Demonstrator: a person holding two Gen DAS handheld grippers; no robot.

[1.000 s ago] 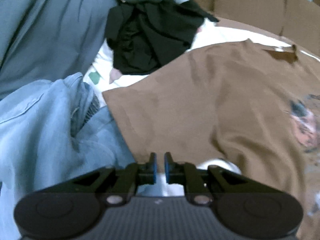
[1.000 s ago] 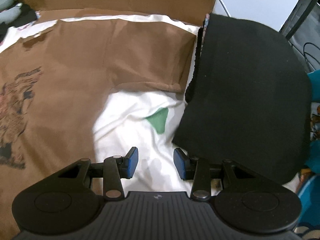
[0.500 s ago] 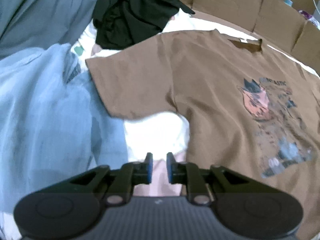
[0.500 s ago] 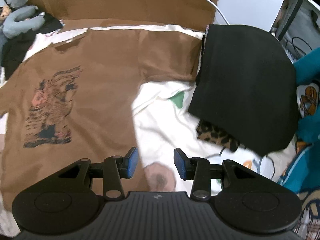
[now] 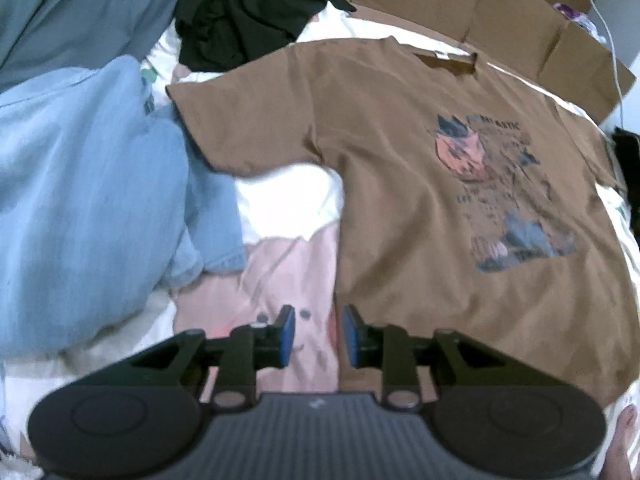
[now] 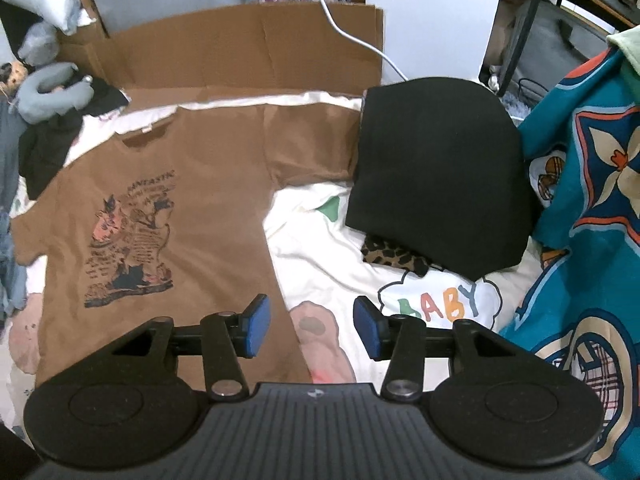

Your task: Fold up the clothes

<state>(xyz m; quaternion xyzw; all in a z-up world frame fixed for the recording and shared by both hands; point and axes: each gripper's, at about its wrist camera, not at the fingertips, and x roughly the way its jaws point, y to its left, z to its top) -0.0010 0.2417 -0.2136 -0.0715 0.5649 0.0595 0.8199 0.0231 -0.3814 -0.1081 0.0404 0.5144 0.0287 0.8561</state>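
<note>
A brown T-shirt (image 5: 400, 184) with a printed picture lies flat, front up, on a white patterned sheet (image 5: 288, 188); the right wrist view shows the brown T-shirt (image 6: 208, 200) whole. My left gripper (image 5: 316, 336) hovers above the shirt's lower left hem edge, its jaws opening with nothing between them. My right gripper (image 6: 310, 328) hangs above the shirt's lower right edge and the sheet (image 6: 320, 252), jaws opening, empty.
A light blue garment (image 5: 88, 184) is heaped left of the shirt, with a crumpled black garment (image 5: 240, 20) behind it. A folded black garment (image 6: 436, 172) lies over a leopard-print piece (image 6: 392, 256) at the right. Cardboard (image 6: 240, 52) stands behind; a teal blanket (image 6: 588, 216) lies far right.
Both grippers have pulled back and risen, so the whole shirt now shows. The left jaws have parted from almost shut; the right jaws have widened a little.
</note>
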